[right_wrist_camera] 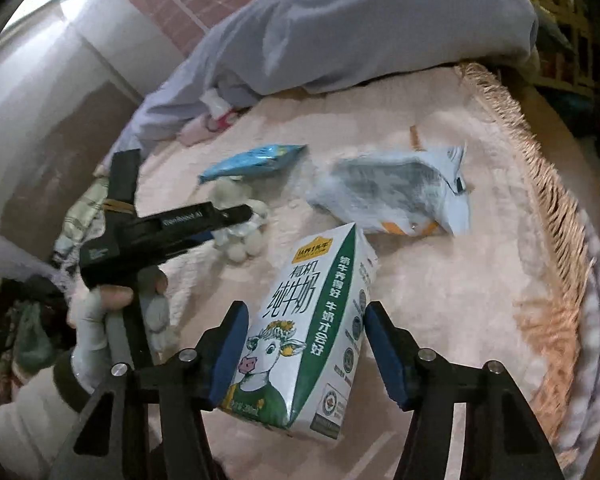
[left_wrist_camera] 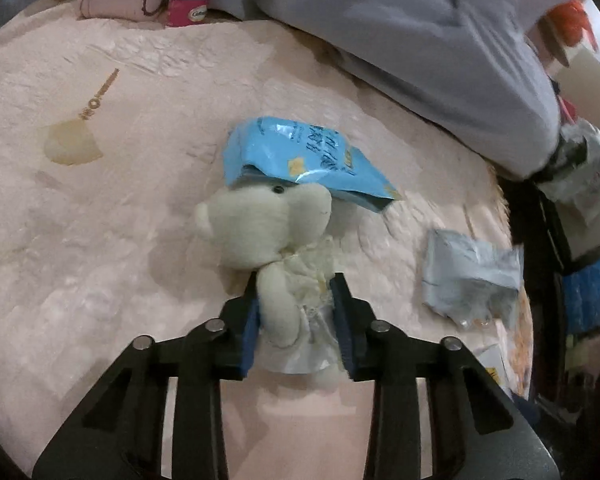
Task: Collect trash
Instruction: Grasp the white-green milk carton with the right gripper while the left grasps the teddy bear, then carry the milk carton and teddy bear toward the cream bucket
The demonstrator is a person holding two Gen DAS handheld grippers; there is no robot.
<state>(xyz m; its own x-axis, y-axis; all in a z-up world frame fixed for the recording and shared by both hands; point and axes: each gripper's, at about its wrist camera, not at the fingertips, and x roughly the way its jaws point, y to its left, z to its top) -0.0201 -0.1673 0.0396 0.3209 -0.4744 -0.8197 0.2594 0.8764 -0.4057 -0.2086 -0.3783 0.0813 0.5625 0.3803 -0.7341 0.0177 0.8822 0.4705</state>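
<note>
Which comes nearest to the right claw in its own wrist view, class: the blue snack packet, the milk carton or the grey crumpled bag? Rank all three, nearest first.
1. Milk carton: between the pads of the right claw.
2. Grey crumpled bag: beyond the carton, toward the right.
3. Blue snack packet: farthest back, toward the left.

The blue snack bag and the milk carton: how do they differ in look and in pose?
The blue snack bag is soft, crumpled foil; the milk carton is a stiff white and green box with a cow picture. The snack bag lies flat on the pink blanket, partly over the plush toy's head; the milk carton sits tilted between the right gripper's fingers. No gripper is at the snack bag. Both carry printed Chinese text.
</note>
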